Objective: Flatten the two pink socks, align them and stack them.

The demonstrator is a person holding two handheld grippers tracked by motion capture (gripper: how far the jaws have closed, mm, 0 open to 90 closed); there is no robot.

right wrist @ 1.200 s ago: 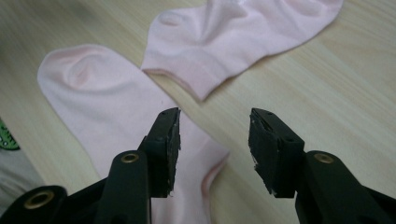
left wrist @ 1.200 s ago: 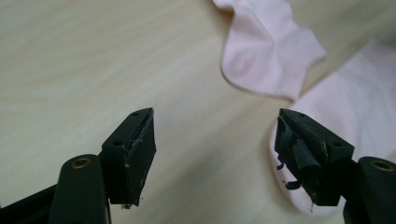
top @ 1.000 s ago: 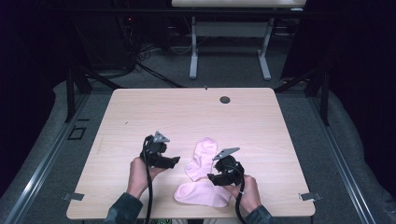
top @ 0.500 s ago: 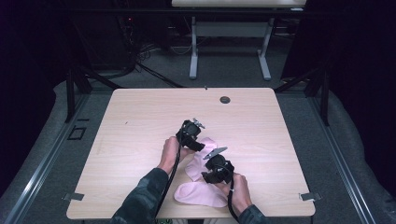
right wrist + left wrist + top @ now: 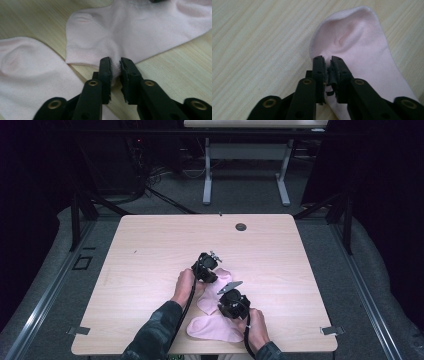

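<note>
The upper sock (image 5: 218, 285) lies flat on the table (image 5: 150, 250), and I have it pinched at two places. My left gripper (image 5: 327, 63) is clamped on its edge near one rounded end: a thin fold of pink cloth sits between my left jaws, with the rounded end of the sock bulging just beyond their tips and bare wood off to the left of them. Those jaws have just been closing, and now the pads press on the cloth.

My right gripper (image 5: 115, 65) has the same sock by its ribbed cuff. A small ridge of the cuff stands up between my right jaws, and they too have just been closing onto it. Beyond those tips the sock spreads away over the wood. To the left of my right jaws lies the lower sock (image 5: 27, 75), flat and untouched, its edge just beside the cuff I hold.

From the high view, my left gripper (image 5: 206, 268) sits at the far end of the upper sock and my right gripper (image 5: 231, 301) at the near end, with the lower sock (image 5: 212, 327) stretched along the table's near edge, below and to the left of my right hand (image 5: 255, 325).
</note>
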